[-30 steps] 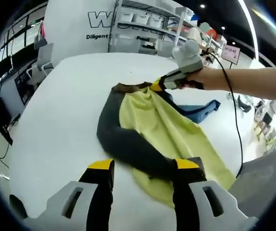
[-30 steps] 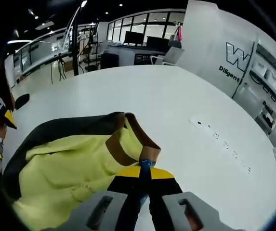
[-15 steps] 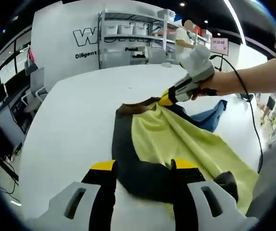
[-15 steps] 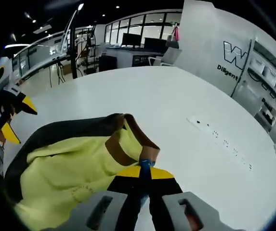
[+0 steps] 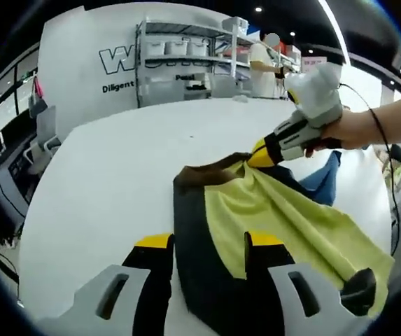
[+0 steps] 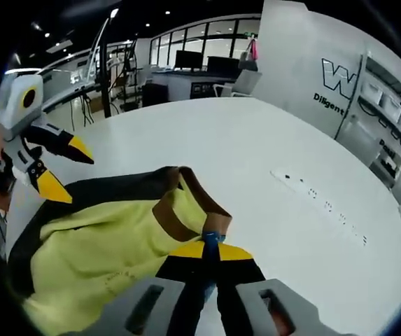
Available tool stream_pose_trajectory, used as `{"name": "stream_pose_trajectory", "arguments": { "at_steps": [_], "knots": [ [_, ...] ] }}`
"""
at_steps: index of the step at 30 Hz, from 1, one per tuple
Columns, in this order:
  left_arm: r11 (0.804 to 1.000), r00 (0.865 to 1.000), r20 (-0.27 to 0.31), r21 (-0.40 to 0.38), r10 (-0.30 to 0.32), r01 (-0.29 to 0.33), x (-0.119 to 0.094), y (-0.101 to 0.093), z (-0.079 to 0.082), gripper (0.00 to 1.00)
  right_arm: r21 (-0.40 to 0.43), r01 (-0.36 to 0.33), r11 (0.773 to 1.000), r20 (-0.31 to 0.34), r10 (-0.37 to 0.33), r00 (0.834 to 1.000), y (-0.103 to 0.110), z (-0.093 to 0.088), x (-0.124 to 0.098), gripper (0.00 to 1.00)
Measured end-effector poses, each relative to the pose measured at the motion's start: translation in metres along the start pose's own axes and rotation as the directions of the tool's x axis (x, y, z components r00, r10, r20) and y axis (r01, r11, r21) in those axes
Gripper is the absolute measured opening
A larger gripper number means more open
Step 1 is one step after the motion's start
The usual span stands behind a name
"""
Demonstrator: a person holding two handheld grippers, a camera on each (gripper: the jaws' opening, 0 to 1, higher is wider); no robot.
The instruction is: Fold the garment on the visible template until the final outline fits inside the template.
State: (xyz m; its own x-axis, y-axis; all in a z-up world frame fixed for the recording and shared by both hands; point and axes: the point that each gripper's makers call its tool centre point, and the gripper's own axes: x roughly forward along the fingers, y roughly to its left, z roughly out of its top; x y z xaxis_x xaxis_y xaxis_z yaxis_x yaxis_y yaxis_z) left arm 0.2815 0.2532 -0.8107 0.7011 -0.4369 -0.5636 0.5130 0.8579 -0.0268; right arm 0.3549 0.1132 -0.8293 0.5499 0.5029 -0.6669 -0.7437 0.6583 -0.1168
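Right tool has its jaws clamped together, a hand gripping it; left tool hovers, jaws apart.

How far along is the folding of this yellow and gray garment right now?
Early. Done: the garment lies on the white table, bunched, with no neat fold. In hand: the right tool is shut on the brown collar; the left tool hangs open above the gray side. Left: all the folds. No template outline can be made out.
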Motion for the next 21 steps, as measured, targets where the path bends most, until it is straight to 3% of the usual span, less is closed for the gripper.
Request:
{"name": "stream_pose_trajectory", "arguments": {
  "at_steps": [3, 7, 14, 15, 16, 17, 18, 19, 21],
  "knots": [
    [0.999, 1.0, -0.002, -0.039, -0.023, 0.023, 0.01, 0.003, 0.005, 0.4, -0.008, -0.002, 1.0, -0.001, 0.002, 1.0, 0.0, 0.0, 0.0, 0.0],
    [1.0, 1.0, -0.006, 0.007, -0.018, 0.018, 0.03, 0.011, 0.013, 0.4, -0.003, -0.004, 1.0, 0.003, 0.004, 1.0, -0.001, 0.001, -0.001, 0.0],
    [0.998, 0.999, 0.032, 0.055, -0.028, 0.026, 0.06, 0.023, 0.029, 0.36, 0.011, -0.006, 1.0, 0.011, 0.006, 1.0, -0.002, 0.001, -0.001, 0.0],
    [0.999, 0.999, 0.049, 0.049, -0.008, 0.005, 0.064, 0.028, 0.034, 0.34, 0.011, -0.003, 1.0, 0.014, 0.003, 1.0, -0.002, 0.001, -0.001, 0.0],
    [0.998, 0.998, 0.056, 0.06, 0.002, -0.005, 0.066, 0.031, 0.037, 0.31, 0.008, 0.001, 1.0, 0.014, -0.002, 1.0, -0.003, 0.0, -0.001, 0.0],
    [0.989, 0.997, 0.071, 0.145, 0.0, -0.01, 0.07, 0.033, 0.044, 0.3, 0.005, 0.004, 1.0, 0.014, -0.004, 1.0, -0.003, -0.001, -0.002, 0.0],
    [0.986, 0.997, 0.074, 0.167, -0.002, -0.01, 0.07, 0.031, 0.046, 0.29, 0.006, 0.003, 1.0, 0.016, -0.003, 1.0, -0.003, -0.001, -0.002, 0.0],
    [0.983, 0.999, 0.042, 0.186, -0.004, -0.004, 0.074, 0.031, 0.042, 0.3, 0.006, 0.002, 1.0, 0.019, -0.003, 1.0, -0.003, -0.001, -0.002, 0.0],
    [0.996, 0.999, 0.022, 0.077, -0.039, 0.037, 0.083, 0.026, 0.039, 0.3, 0.012, 0.001, 1.0, 0.022, -0.002, 1.0, -0.004, -0.001, -0.003, 0.0]
  ]
}}
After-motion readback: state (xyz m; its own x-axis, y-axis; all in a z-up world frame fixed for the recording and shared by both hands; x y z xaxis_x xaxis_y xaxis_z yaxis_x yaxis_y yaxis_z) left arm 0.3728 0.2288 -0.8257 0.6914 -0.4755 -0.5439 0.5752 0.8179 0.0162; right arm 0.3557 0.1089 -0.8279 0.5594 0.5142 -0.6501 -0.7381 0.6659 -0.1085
